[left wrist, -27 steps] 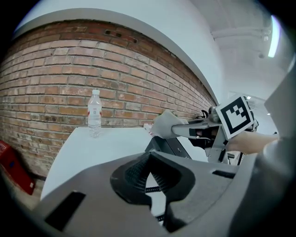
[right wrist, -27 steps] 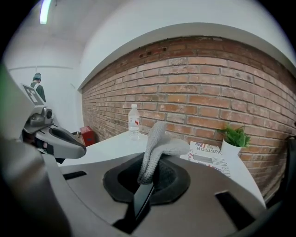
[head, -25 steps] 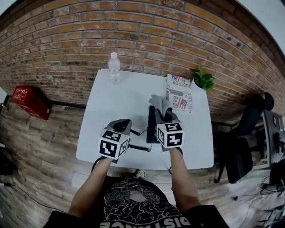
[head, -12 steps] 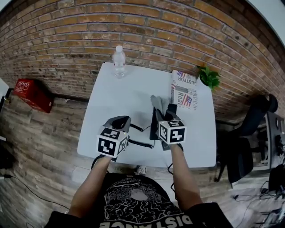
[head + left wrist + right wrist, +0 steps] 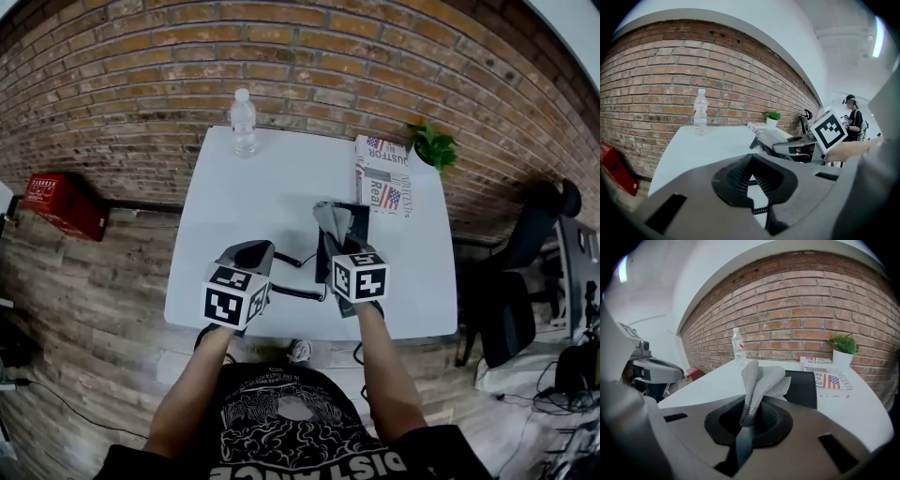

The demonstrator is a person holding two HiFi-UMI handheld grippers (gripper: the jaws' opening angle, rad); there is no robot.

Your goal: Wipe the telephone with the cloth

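A black telephone (image 5: 325, 255) lies flat on the white table (image 5: 262, 187), right of centre. My right gripper (image 5: 339, 240) is shut on a grey cloth (image 5: 333, 221), which sticks up from the jaws over the telephone's near end. The right gripper view shows the cloth (image 5: 759, 380) bunched between the jaws, with the telephone (image 5: 802, 388) just beyond. My left gripper (image 5: 251, 255) hovers left of the telephone, jaws shut with nothing between them. Through the gap under its tips (image 5: 751, 161) the coiled black cord (image 5: 756, 211) shows. The cord (image 5: 295, 293) runs along the table between the two grippers.
A clear water bottle (image 5: 243, 122) stands at the table's far edge by the brick wall. A folded newspaper (image 5: 382, 174) and a small potted plant (image 5: 432, 146) sit at the far right corner. An office chair (image 5: 525, 281) is right of the table and a red crate (image 5: 58, 202) left.
The head view has shifted a little. The right gripper and cloth have edged slightly nearer over the telephone. The left gripper has hardly moved.
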